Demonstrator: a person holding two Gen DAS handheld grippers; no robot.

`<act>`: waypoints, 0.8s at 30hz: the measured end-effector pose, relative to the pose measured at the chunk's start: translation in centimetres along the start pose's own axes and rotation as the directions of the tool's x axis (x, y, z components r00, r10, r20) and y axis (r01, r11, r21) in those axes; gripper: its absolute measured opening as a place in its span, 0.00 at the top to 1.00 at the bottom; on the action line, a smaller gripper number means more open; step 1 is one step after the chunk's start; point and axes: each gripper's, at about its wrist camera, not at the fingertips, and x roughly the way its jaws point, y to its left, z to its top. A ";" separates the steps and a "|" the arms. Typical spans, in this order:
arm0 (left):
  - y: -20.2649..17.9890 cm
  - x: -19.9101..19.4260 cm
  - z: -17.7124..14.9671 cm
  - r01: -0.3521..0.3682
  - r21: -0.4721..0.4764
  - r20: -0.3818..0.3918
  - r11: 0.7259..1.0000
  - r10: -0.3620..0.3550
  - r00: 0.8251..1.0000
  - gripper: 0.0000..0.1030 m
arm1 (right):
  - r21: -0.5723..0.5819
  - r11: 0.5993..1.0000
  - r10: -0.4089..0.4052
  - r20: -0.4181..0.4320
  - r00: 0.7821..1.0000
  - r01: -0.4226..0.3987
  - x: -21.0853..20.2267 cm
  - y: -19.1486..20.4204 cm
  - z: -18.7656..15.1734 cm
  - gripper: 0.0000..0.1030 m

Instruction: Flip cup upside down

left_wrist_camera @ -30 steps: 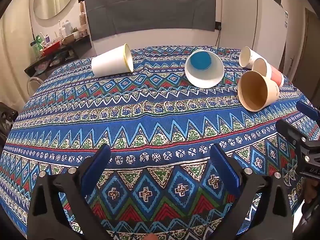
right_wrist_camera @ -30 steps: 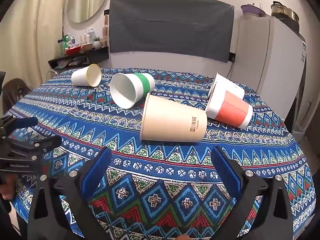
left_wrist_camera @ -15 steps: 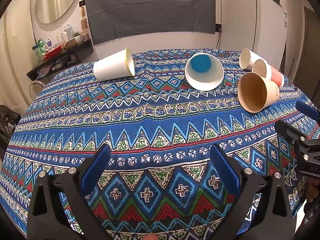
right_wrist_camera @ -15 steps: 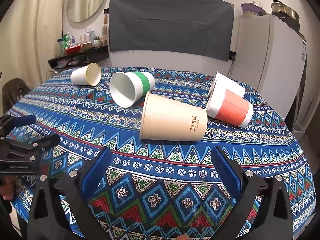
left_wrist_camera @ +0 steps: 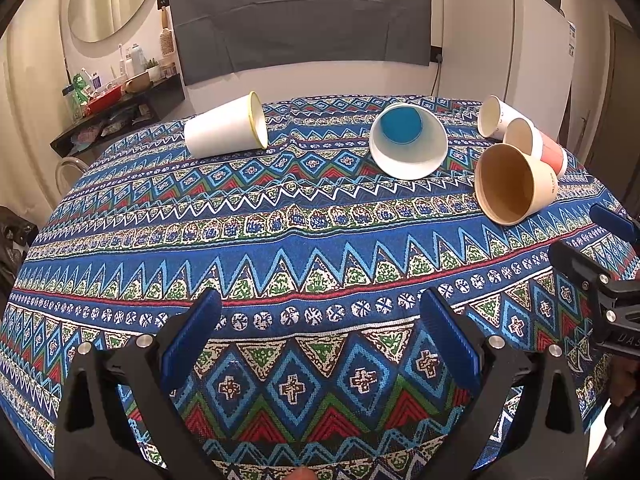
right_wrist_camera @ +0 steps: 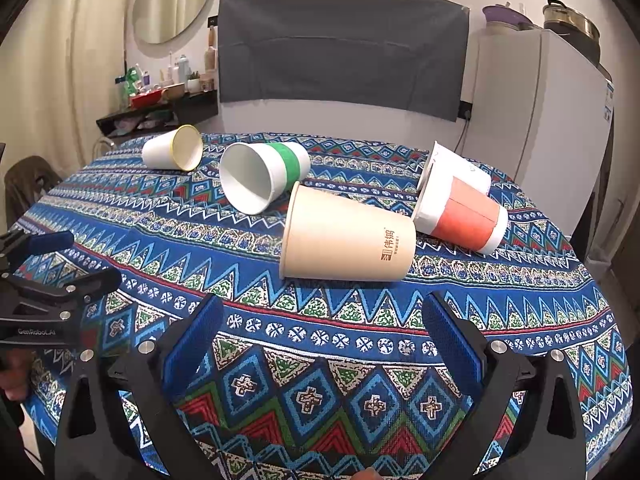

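Observation:
Several paper cups lie on their sides on the patterned tablecloth [left_wrist_camera: 280,240]. A tan cup [right_wrist_camera: 348,242] lies nearest my right gripper [right_wrist_camera: 320,332], which is open and empty just short of it. Behind it lie an orange-banded cup [right_wrist_camera: 464,216], a plain white cup [right_wrist_camera: 460,166], a green-banded cup [right_wrist_camera: 264,176] and a yellow-rimmed white cup [right_wrist_camera: 172,154]. My left gripper [left_wrist_camera: 320,328] is open and empty over the near cloth, far from the yellow-rimmed cup [left_wrist_camera: 228,130], the blue-bottomed cup [left_wrist_camera: 408,146] and the tan cup [left_wrist_camera: 512,184].
A white fridge [right_wrist_camera: 540,120] stands behind the table at right. A dark cloth [right_wrist_camera: 340,52] hangs on the back wall. A cluttered shelf [right_wrist_camera: 160,104] is at back left. The other gripper shows at each view's side, the right one [left_wrist_camera: 600,280] and the left one [right_wrist_camera: 48,280].
Both grippers have risen or tilted slightly, so the cups sit a little lower in view. No cup has moved.

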 end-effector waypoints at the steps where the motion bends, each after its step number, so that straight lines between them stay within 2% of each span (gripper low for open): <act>1: 0.0 0.0 -0.1 0.000 0.000 0.000 1.000 0.000 1.000 0.06 | 0.000 1.000 0.000 0.000 1.000 0.000 0.0 0.0 0.0 0.07; 24: 0.0 0.5 -0.5 0.009 0.000 -0.006 1.000 -0.009 1.000 0.06 | 0.001 1.000 0.000 -0.001 1.000 0.000 0.0 0.0 0.0 0.07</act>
